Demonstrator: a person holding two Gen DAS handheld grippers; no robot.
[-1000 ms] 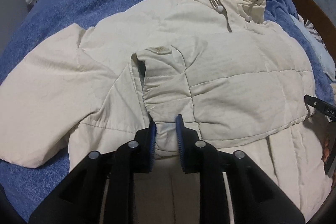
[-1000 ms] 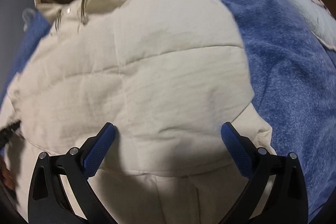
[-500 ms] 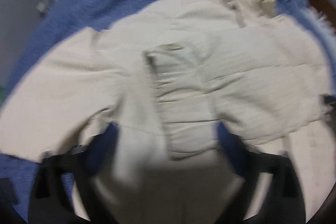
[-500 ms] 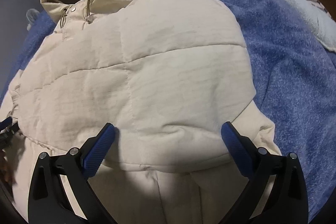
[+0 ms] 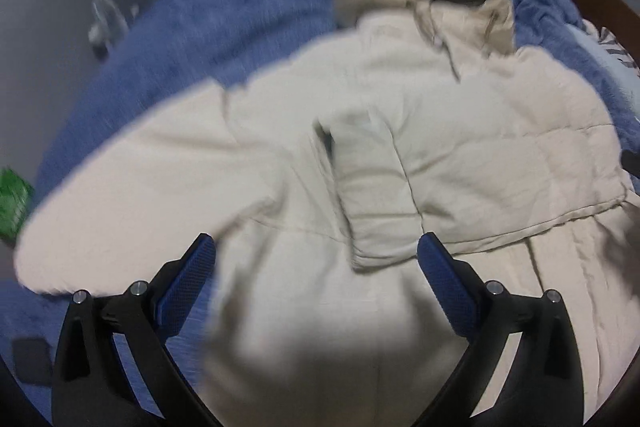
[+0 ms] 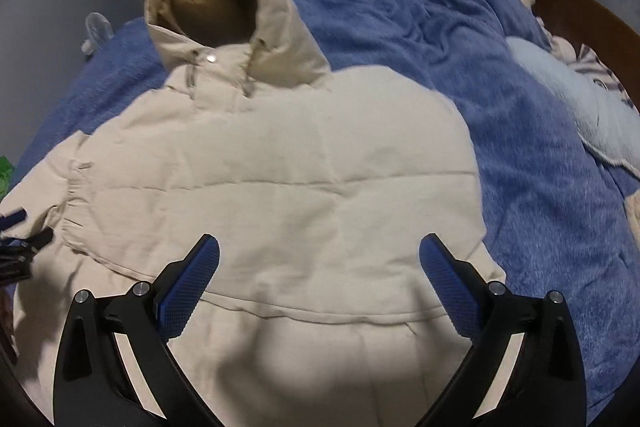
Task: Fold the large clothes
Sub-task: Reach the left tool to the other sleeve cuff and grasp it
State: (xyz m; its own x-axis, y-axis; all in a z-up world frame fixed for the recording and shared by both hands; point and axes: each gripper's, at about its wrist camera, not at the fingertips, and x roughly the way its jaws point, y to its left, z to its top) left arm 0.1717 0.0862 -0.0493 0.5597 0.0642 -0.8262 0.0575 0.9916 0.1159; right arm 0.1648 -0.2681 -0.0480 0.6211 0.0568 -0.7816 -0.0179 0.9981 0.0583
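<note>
A: Where is the jacket [image 5: 460,155] sitting?

B: It is lying front up on the blue blanket [image 6: 500,75], hood [image 6: 224,7] pointing away toward the far curtain. One sleeve [image 5: 384,187] is lying folded across the chest, cuff near the middle; the other sleeve [image 5: 132,195] is stretching out flat to the side over the blanket.

A: Left gripper [image 5: 316,259]?

B: Its jaws are standing spread wide, nothing between the blue pads [image 5: 188,283], the folded cuff lying below the gap. That view is smearing.

A: Right gripper [image 6: 320,263]?

B: Also gaping wide, hanging over the folded sleeve and the jacket's lower half, pinching nothing. A pale striped pillow [image 6: 580,99] is resting at the blanket's edge.
</note>
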